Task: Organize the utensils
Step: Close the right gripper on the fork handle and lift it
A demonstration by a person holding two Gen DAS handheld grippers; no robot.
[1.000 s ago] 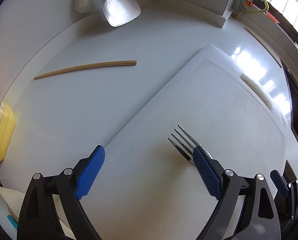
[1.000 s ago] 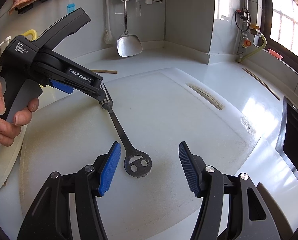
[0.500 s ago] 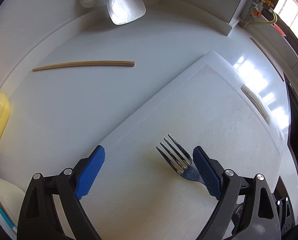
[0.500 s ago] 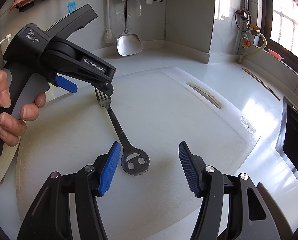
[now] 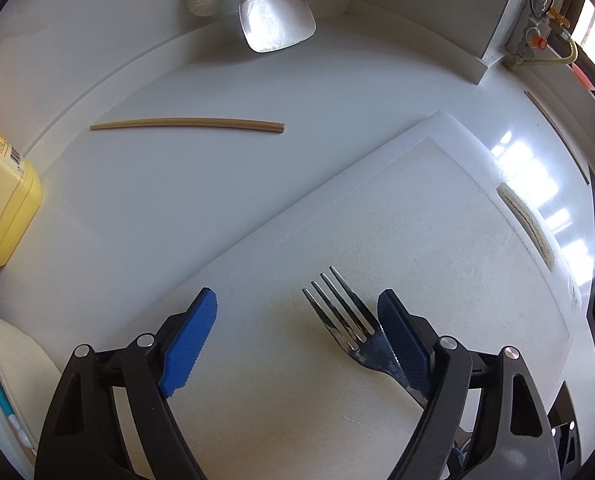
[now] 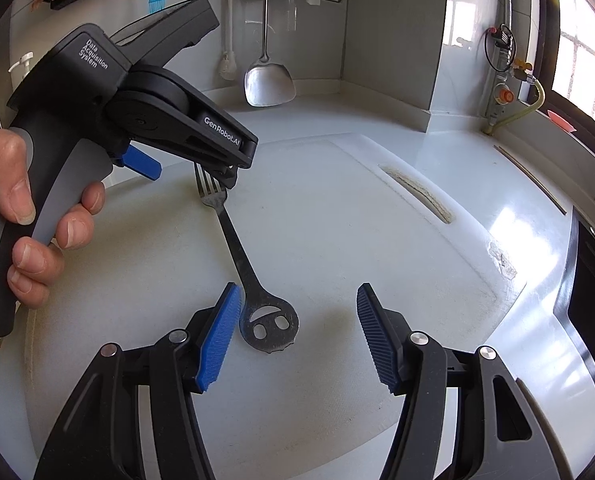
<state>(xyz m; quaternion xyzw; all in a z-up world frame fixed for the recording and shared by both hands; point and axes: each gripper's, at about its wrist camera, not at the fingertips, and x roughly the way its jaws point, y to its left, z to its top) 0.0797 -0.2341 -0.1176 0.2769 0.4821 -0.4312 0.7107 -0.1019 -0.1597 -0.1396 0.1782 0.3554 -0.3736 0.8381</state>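
The left gripper was wide open, tipped down. A hand held its handle. The right gripper was wide open too, pointing forward.

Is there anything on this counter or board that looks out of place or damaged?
A single chopstick lies loose on the counter, apart from the fork on the cutting board. The board's right edge shows a chipped, flaky patch.

"genrobot.ai" and "data acquisition system" on left gripper body
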